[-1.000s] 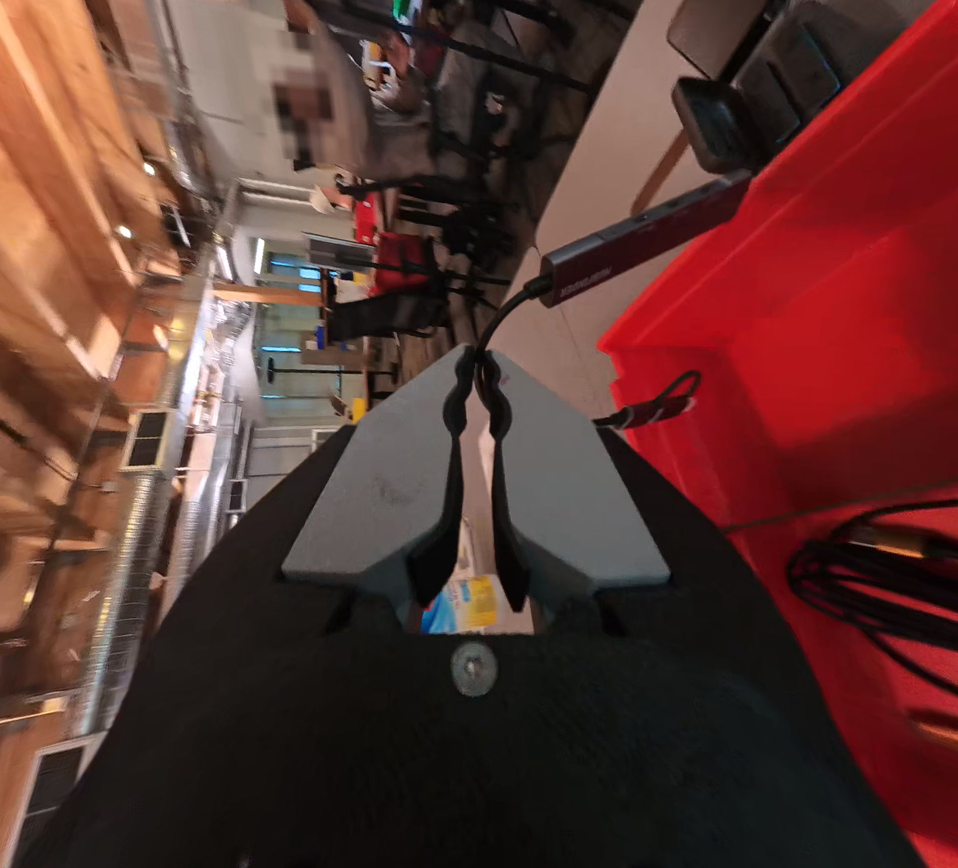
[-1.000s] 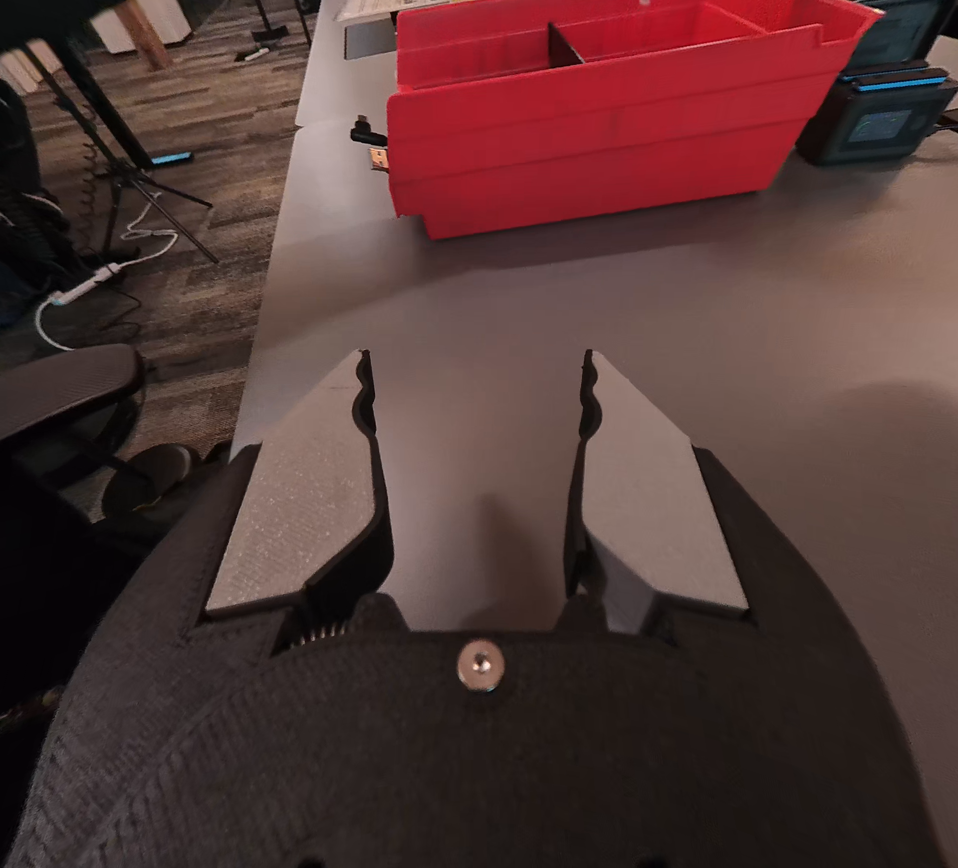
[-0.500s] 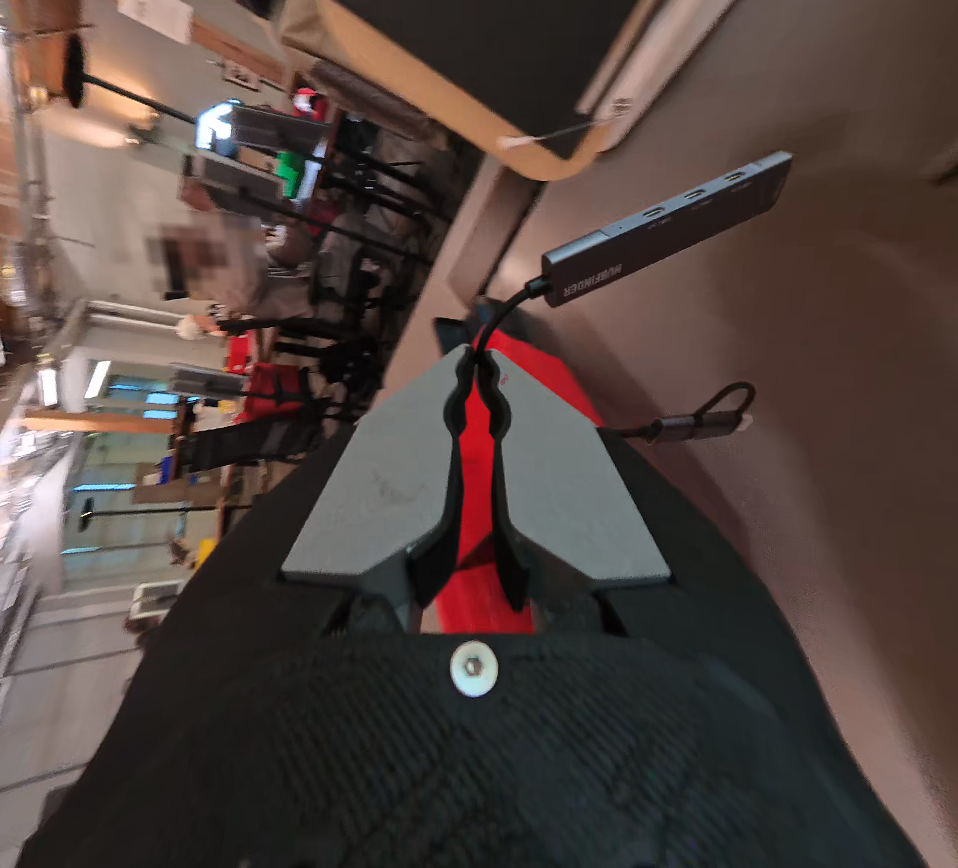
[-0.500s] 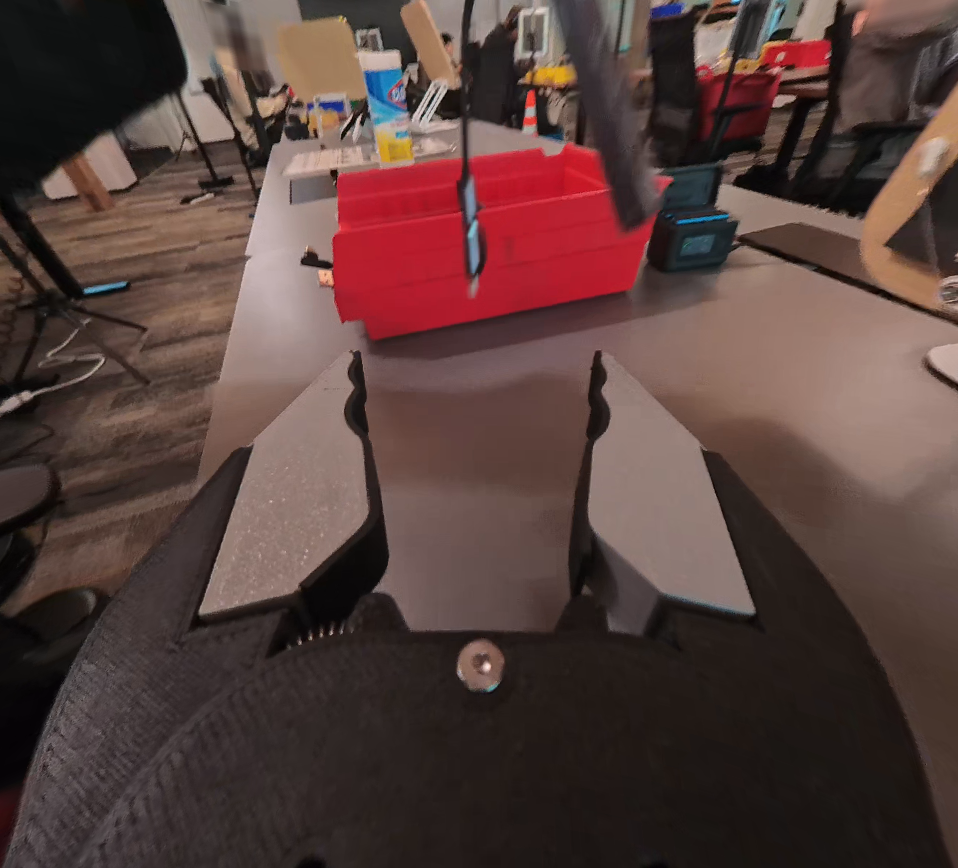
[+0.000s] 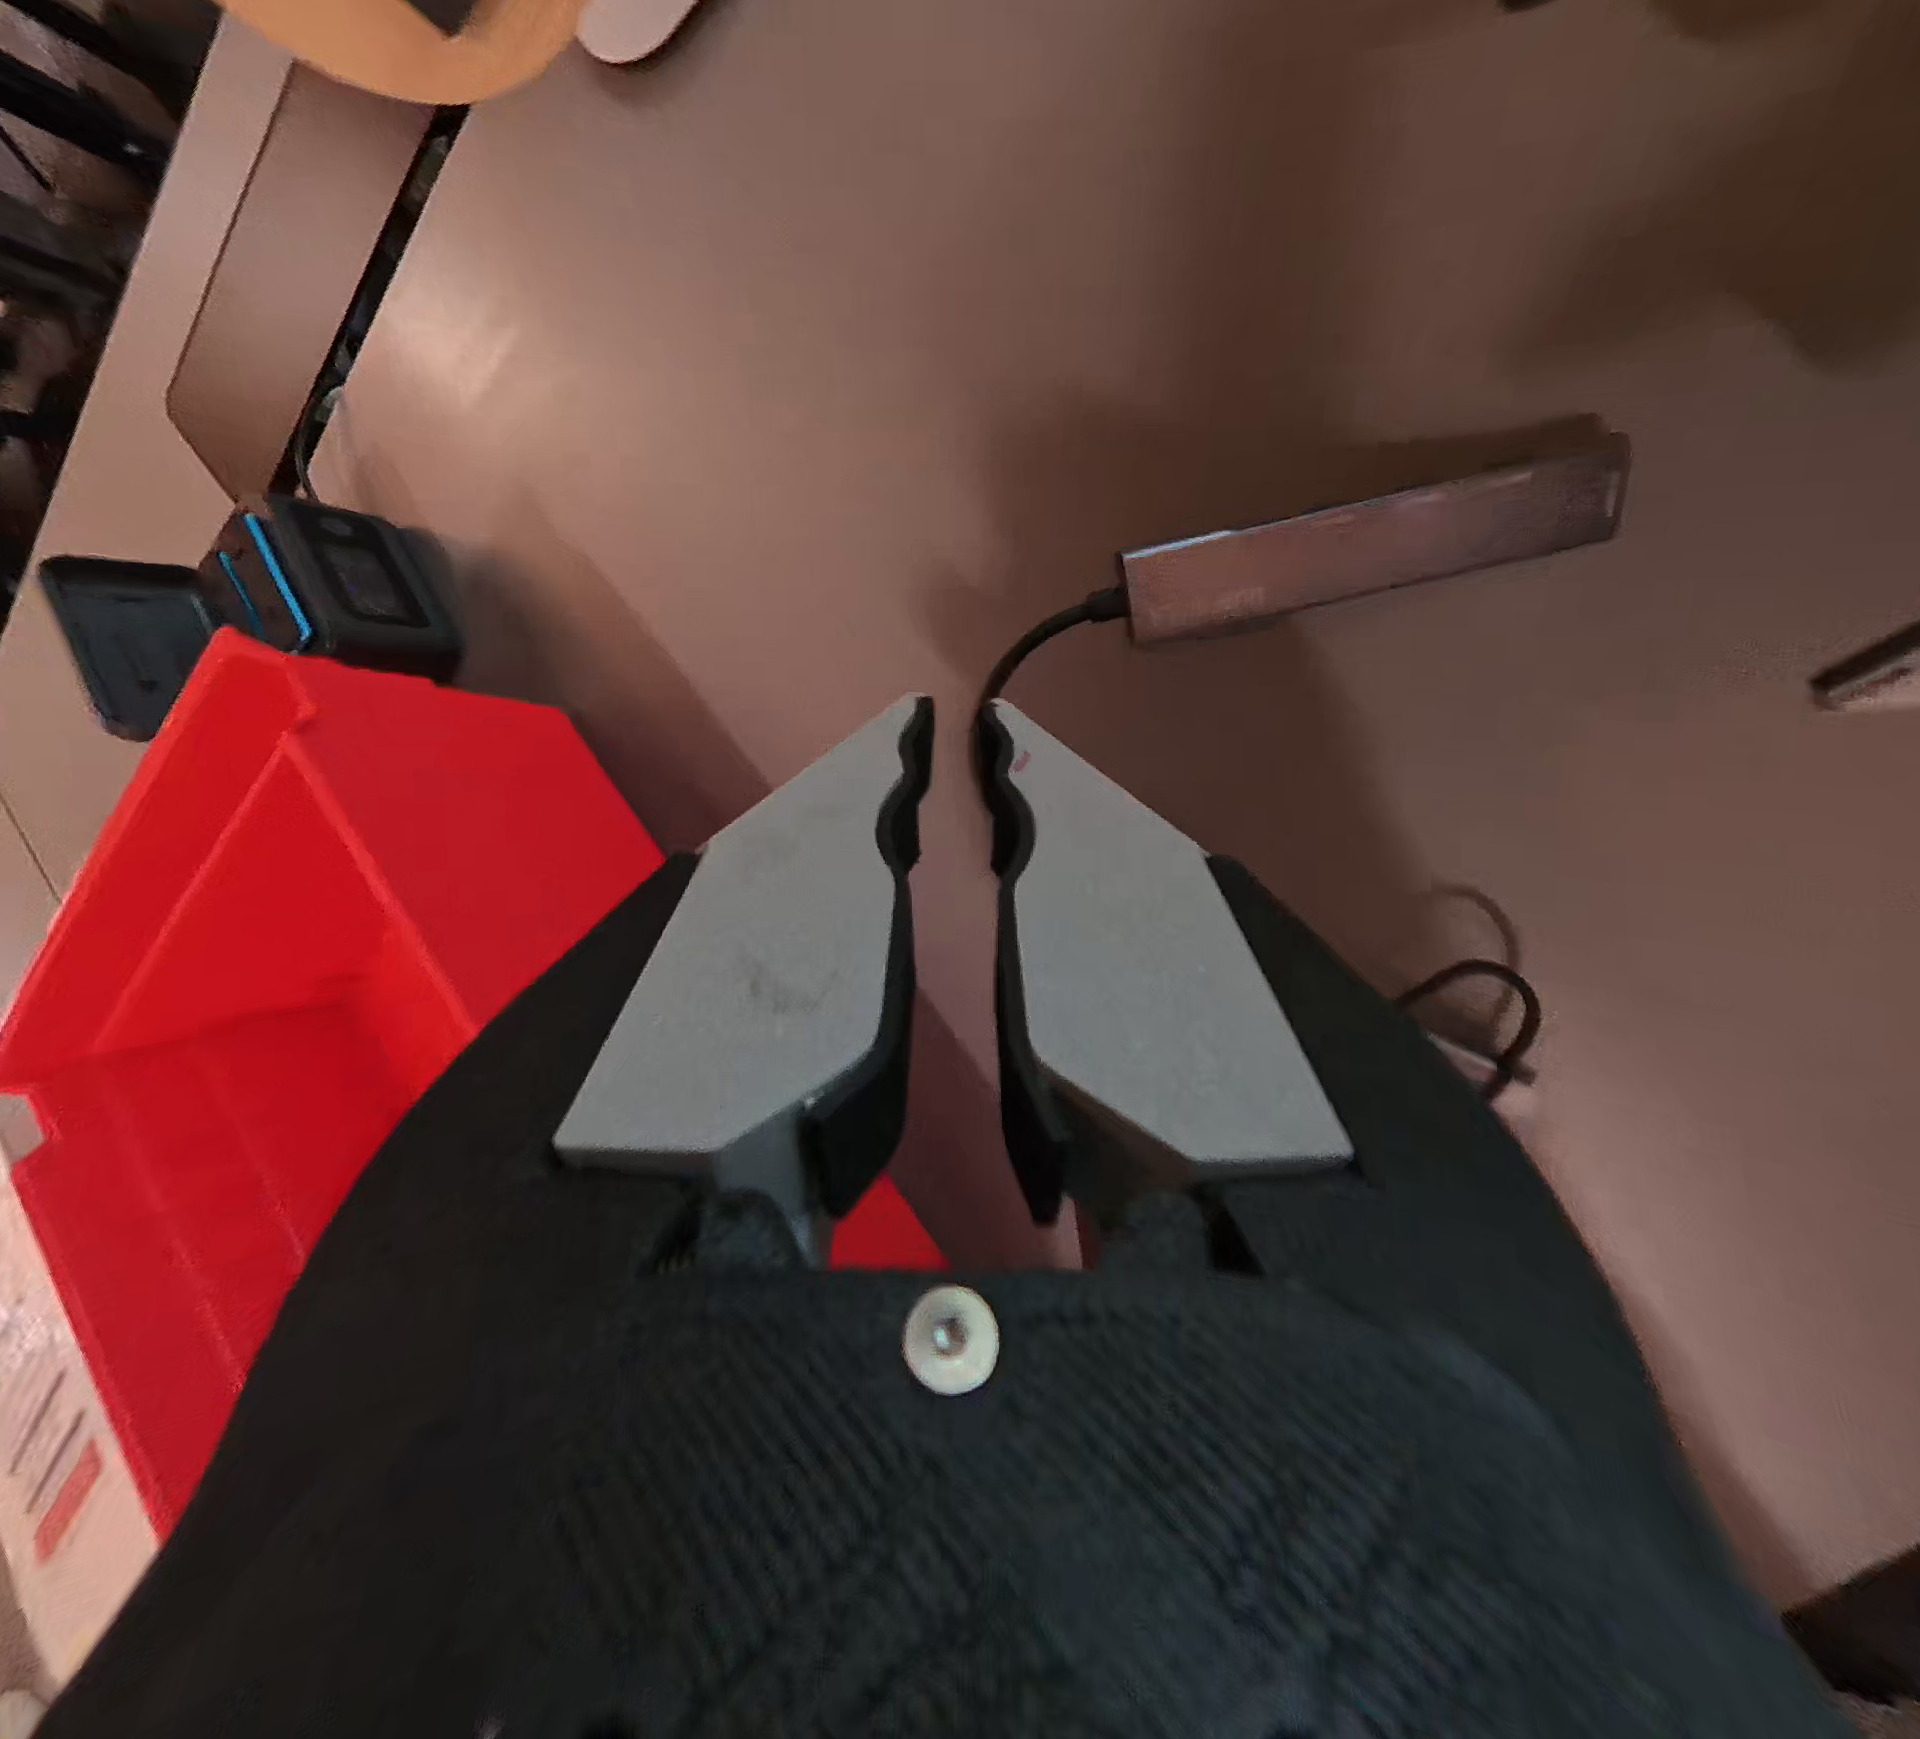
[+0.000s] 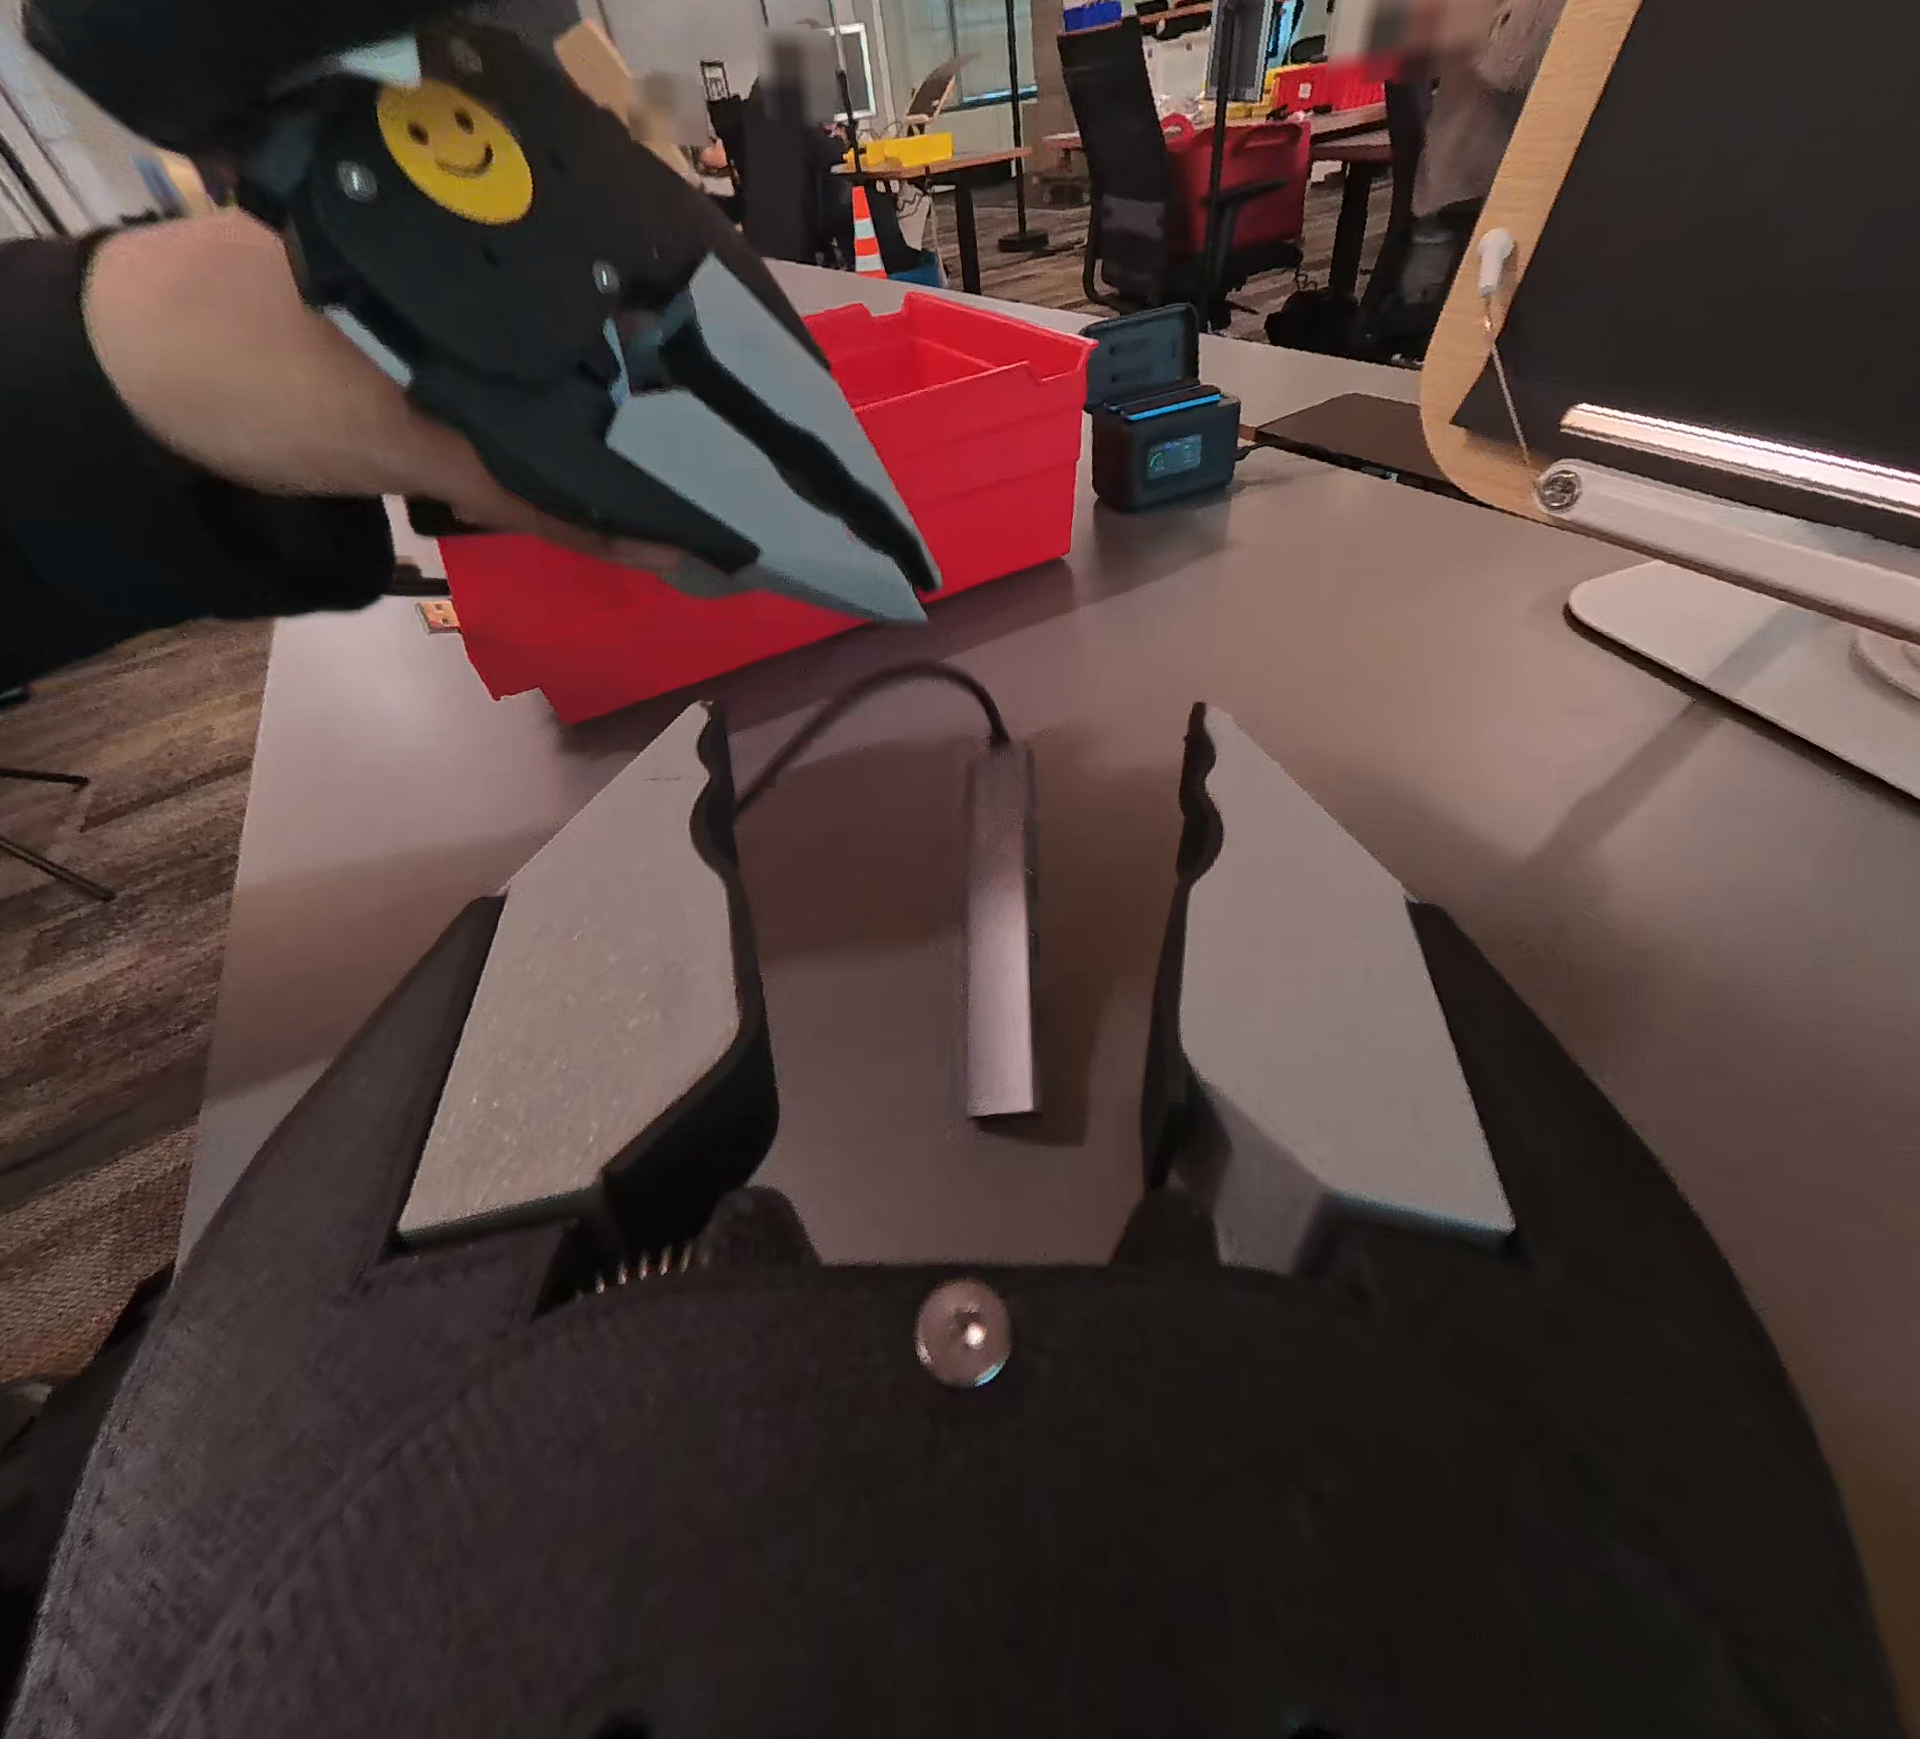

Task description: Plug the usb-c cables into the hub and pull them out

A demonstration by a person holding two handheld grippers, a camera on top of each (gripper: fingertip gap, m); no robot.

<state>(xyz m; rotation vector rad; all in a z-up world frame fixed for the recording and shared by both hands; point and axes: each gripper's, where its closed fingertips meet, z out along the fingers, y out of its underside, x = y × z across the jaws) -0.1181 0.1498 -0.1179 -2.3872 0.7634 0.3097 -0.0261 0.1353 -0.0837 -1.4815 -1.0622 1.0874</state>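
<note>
The grey hub (image 6: 1001, 931) lies flat on the bench (image 6: 1351, 681), framed between the widely parted fingers of the right tongs (image 6: 954, 733), which hold nothing. The left tongs (image 5: 956, 713) hover just above the hub's black lead (image 5: 1029, 650), their tips a narrow gap apart and gripping nothing; seen from the right wrist view (image 6: 914, 593), they point down before the red bin (image 6: 966, 463). A small black charger case (image 6: 1164, 432) stands beside the bin.
</note>
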